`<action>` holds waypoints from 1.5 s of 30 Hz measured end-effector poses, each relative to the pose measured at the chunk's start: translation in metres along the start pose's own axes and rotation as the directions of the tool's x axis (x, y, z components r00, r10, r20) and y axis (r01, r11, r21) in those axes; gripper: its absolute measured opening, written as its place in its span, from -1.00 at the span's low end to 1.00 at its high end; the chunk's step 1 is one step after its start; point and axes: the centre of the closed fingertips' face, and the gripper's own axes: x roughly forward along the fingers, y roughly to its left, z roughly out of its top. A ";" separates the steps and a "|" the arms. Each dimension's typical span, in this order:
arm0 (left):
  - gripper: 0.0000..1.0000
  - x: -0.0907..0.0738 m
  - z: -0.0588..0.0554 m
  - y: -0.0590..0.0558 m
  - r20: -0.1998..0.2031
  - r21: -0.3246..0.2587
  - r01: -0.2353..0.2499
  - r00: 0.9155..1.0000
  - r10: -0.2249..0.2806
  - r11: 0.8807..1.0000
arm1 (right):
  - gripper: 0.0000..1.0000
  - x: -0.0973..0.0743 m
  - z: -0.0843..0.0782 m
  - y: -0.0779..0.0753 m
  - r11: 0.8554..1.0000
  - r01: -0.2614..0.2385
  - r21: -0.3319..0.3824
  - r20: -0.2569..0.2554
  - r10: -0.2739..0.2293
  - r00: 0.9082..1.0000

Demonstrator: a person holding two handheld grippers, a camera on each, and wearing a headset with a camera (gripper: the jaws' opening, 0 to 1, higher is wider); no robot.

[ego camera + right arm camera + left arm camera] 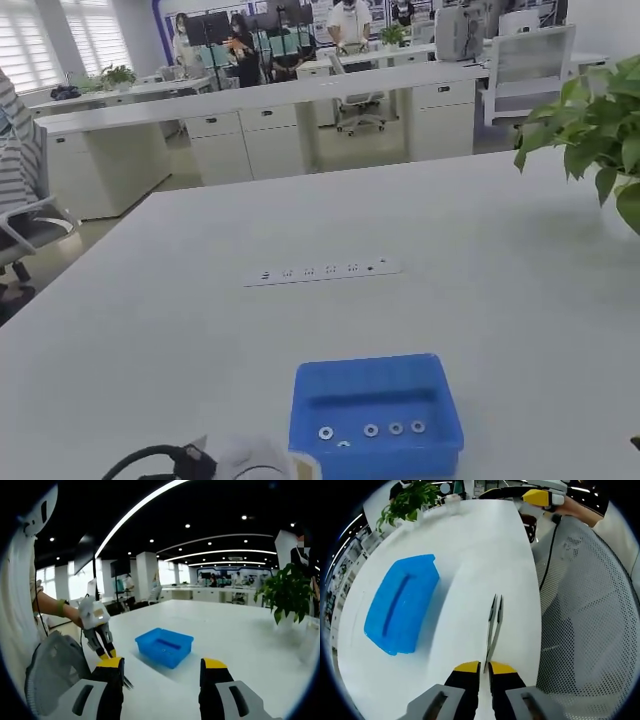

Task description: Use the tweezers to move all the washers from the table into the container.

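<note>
Closest to me in the head view, a black cable (150, 462) curls in at the near edge of the tabletop (500, 280). Just right of it, close to that same edge, sits the blue container (375, 390). Five washers (371, 430) lie in a loose row on its floor, along its near wall. Farther out, toward the middle of the tabletop, lies a white power strip (320, 271). A leafy plant (600, 130) leans in at the right edge.

In the left gripper view, my left gripper (480, 667) has its yellow-tipped fingers pinched nearly together on the tweezers (494, 625). These reach forward over the tabletop beside its edge, with their two tips a little apart. I cannot tell whether anything sits between those tips. The container lies off to the left in this view, apart from the tweezers. A mesh chair (590, 620) shows past the table edge.

In the right gripper view, my right gripper (162, 666) has its fingers spread wide, with nothing between them. Beyond them the container rests on the tabletop. My hand (75, 617) holds the left gripper just left of the container, above the tabletop's edge. The plant stands at the right.
</note>
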 end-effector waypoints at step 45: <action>0.97 -0.176 -0.023 0.054 0.408 -0.810 -0.315 0.302 0.862 0.494 | 0.84 -0.004 0.005 -0.031 0.987 0.158 -0.029 0.053 -0.157 0.986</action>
